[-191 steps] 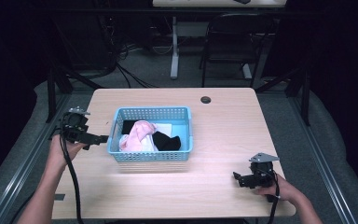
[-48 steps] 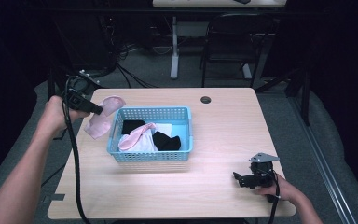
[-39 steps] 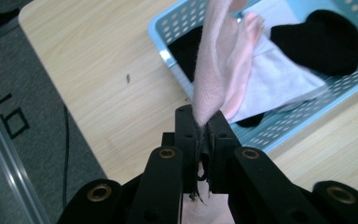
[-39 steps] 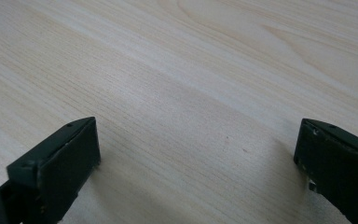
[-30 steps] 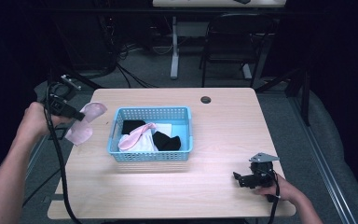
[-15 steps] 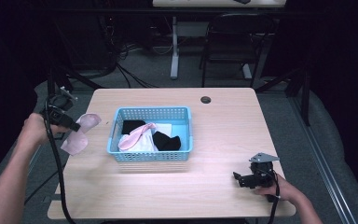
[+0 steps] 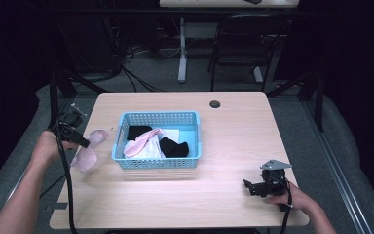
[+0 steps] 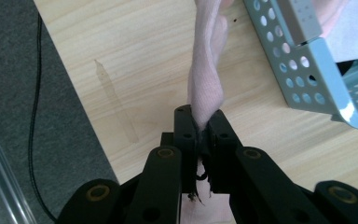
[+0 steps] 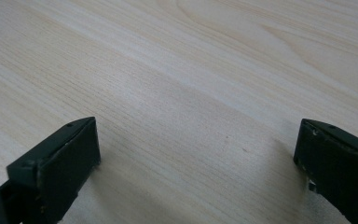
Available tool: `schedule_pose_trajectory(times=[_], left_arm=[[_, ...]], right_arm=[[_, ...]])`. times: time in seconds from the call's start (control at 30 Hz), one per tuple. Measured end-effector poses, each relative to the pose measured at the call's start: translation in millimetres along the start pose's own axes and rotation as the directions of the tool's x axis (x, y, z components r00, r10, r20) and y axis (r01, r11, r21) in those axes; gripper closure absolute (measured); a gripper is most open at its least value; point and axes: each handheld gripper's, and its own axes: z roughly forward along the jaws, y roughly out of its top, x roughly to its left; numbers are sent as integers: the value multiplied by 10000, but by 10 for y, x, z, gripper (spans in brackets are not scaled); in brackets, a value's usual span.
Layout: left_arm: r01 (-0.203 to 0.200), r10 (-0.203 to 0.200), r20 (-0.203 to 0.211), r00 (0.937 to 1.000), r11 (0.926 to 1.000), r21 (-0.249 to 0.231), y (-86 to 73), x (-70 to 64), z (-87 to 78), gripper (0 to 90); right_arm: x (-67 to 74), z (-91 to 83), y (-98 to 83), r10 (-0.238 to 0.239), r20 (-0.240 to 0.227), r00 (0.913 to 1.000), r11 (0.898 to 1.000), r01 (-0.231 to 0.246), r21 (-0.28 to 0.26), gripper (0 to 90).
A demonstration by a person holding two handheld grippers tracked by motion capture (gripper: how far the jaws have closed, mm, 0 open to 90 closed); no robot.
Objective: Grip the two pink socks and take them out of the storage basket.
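High view: left hand-held gripper (image 7: pixel 84 142) clamping pink sock (image 7: pixel 88 150) over table (image 7: pixel 233 141) edge beside basket (image 7: pixel 157 141); right hand-held gripper (image 7: pixel 249 186) resting, jaws apart. Risk: sock slipping off edge on release.

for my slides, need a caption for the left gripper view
Left gripper clamps a pink sock beside the blue basket.

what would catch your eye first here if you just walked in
Most striking is the pale pink sock dangling from the left tool, pinched between its shut jaws over the table's left edge. Next comes the light blue basket at mid-table, with pink, white and black laundry inside. The right tool rests open on the bare wooden table near the front right corner.
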Motion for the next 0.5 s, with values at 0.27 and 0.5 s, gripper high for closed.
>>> schedule_pose_trajectory(times=[0.27, 0.5], left_arm=[[424, -430, 220, 9988, 9987, 298, -46, -4, 391, 848], [828, -841, 276, 9961, 9956, 439, -83, 21, 562, 546]], right_arm=[[0, 0, 0, 5, 0, 10000, 10000, -5, -2, 0], [-1, 0, 0, 7, -3, 10000, 10000, -7, 2, 0]])
